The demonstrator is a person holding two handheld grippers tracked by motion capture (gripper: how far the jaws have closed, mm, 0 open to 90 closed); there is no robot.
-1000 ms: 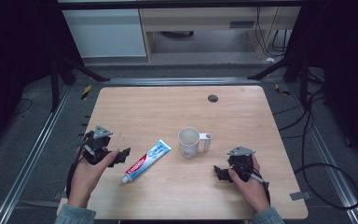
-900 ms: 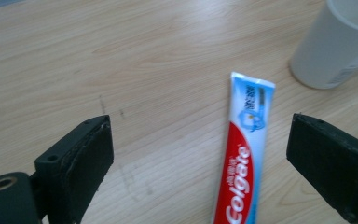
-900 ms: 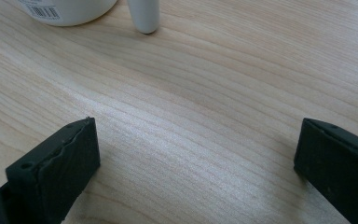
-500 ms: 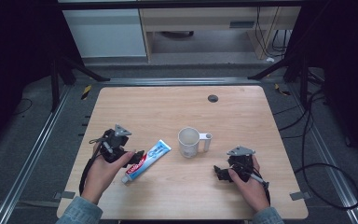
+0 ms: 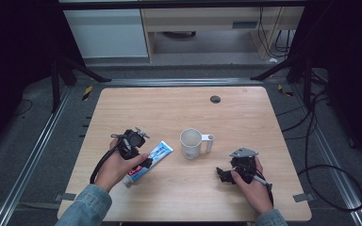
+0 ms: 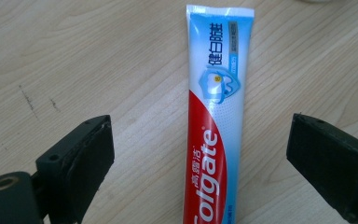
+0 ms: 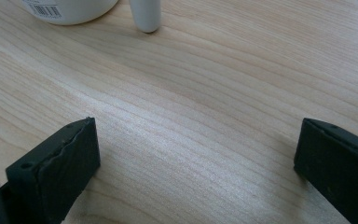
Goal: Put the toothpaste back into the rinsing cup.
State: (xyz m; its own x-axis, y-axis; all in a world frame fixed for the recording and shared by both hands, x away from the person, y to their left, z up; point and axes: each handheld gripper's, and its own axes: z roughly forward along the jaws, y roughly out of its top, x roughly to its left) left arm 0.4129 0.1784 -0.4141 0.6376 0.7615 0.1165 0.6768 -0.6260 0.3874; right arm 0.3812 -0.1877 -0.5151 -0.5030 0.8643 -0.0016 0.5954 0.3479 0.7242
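Observation:
A red, white and blue toothpaste tube [image 5: 147, 163] lies flat on the wooden table [image 5: 179, 113], left of a white mug [image 5: 191, 143]. My left gripper [image 5: 141, 162] hovers over the tube's middle, open. In the left gripper view the tube [image 6: 214, 140] runs lengthwise between the two wide-apart jaws, touching neither; the left gripper [image 6: 200, 168] straddles it. My right gripper [image 5: 224, 175] rests open near the front right of the table. In the right gripper view the right gripper [image 7: 196, 172] has bare wood between its jaws, with the mug's base [image 7: 70, 9] and handle [image 7: 145, 16] ahead.
A small black round cap [image 5: 215, 99] is set into the table near its far edge. Metal rails run along both sides of the table, and cables lie on the floor at the right. Cabinets stand beyond the far edge.
My left gripper has moved right from the table's left part until its open jaws stand over the toothpaste tube. The right gripper, mug and tube have stayed put.

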